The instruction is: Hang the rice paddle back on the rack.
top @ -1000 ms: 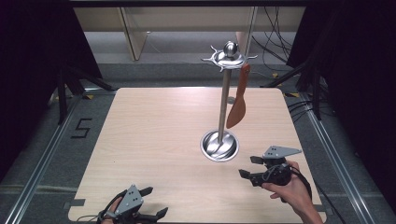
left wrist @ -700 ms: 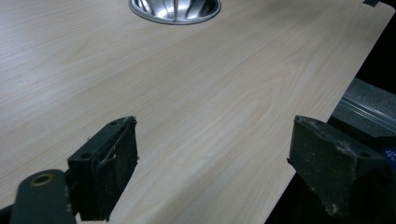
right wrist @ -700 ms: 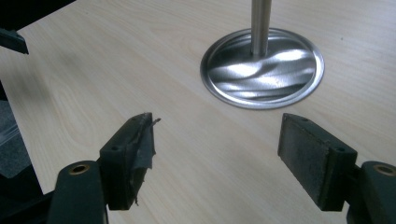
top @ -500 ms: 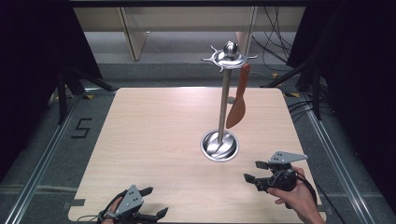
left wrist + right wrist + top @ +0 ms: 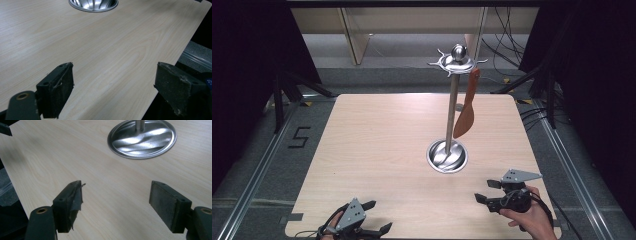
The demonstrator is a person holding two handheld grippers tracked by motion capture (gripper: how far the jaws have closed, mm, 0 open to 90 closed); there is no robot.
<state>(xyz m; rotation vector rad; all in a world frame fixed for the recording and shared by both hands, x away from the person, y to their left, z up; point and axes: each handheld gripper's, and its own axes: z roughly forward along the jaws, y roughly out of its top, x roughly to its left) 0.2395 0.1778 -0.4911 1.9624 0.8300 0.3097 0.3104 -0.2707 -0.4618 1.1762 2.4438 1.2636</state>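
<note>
Hanging on stand (image 5: 452,100): spatula (image 5: 466,112); both tongs empty, gaping.

Brown wooden spatula (image 5: 465,111) hanging blade-down from hook on chrome stand (image 5: 451,116), tilting slightly, just right of pole. Stand standing upright on table, round swirl-patterned base (image 5: 141,139) sitting right of centre, spiked crown topping pole.

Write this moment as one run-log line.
left gripper: open, empty | right gripper: open, empty | spatula: hanging on stand | table: both grippers at near edge
</note>
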